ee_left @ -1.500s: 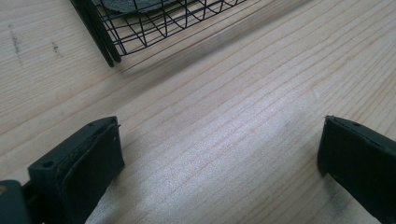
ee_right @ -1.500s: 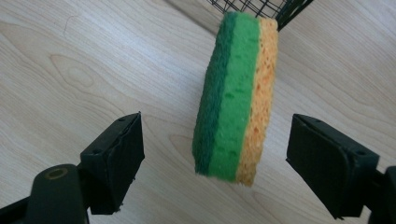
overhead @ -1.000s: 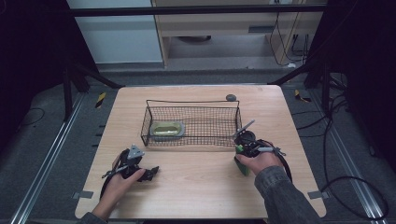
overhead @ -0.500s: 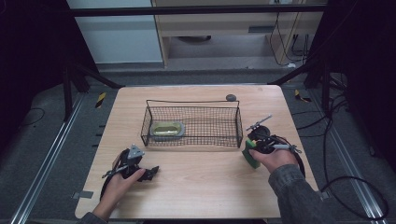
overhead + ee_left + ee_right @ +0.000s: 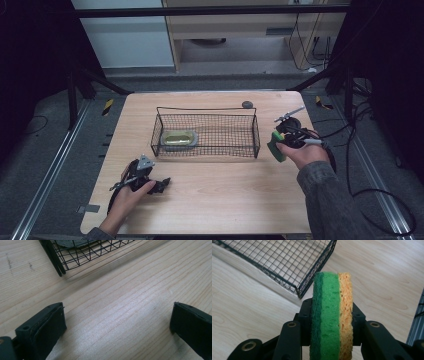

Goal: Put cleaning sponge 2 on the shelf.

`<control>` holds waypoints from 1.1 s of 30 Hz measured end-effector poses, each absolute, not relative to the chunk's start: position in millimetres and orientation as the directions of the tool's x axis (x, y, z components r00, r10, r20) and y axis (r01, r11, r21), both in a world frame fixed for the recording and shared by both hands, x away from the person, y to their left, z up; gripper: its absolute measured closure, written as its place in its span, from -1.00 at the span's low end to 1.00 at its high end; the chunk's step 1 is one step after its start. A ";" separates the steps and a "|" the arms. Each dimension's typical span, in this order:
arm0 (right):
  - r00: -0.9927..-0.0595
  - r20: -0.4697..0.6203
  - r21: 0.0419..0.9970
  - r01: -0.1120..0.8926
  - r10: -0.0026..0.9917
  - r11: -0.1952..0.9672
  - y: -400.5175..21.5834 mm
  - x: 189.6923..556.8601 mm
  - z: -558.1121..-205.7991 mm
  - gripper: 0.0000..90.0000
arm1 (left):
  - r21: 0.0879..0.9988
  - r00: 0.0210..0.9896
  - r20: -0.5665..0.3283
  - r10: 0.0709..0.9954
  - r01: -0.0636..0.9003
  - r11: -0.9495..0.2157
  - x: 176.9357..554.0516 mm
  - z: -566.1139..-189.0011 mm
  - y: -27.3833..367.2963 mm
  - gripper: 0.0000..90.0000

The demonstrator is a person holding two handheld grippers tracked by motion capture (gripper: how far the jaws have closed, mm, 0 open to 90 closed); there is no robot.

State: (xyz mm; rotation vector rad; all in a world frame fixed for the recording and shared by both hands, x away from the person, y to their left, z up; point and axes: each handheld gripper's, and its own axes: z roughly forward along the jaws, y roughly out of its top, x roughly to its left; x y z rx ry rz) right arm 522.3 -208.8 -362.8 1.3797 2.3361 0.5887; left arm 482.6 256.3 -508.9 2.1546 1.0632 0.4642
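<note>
My right gripper (image 5: 276, 145) is shut on a green and yellow sponge (image 5: 332, 315), held on edge above the table just right of the black wire basket (image 5: 256, 131). In the high view the sponge (image 5: 275, 146) shows as a green block beside the basket's right end. Inside the basket, at its left end, lies an olive-green oval object (image 5: 178, 138) on a grey pad. My left gripper (image 5: 162, 184) rests on the table near the front left, open, with bare wood between its jaws; the basket's corner (image 5: 60, 267) lies ahead of it.
A small dark round object (image 5: 247, 104) sits on the table behind the basket. The wooden table (image 5: 215, 190) has open room in front of the basket. Cables trail off the right side, and the table's right edge (image 5: 412, 322) is close to the sponge.
My right gripper has carried the sponge to the right and slightly back, from the basket's front right corner to beside its right end. The left gripper has stayed put.
</note>
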 end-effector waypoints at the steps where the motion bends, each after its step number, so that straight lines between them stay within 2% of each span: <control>1: -0.458 -0.105 0.519 0.732 0.883 0.441 -208.7 525.3 -361.2 0.43 | 0.709 0.603 0.017 0.798 0.555 -0.435 482.6 -508.9 256.3 -1.00; 9: -0.428 -0.113 0.543 0.729 0.897 0.416 -211.1 540.3 -348.3 0.43 | 0.711 0.603 0.019 0.798 0.553 -0.434 482.7 -509.0 256.3 -1.00; 18: -0.410 -0.140 0.585 0.700 0.901 0.410 -202.9 560.0 -317.7 0.43 | 0.709 0.603 0.018 0.797 0.555 -0.436 482.4 -508.8 256.4 -1.00; 33: -0.429 -0.194 0.607 0.654 0.882 0.451 -172.6 589.6 -288.7 0.43 | 0.709 0.599 0.018 0.801 0.557 -0.433 481.5 -508.8 256.7 -1.00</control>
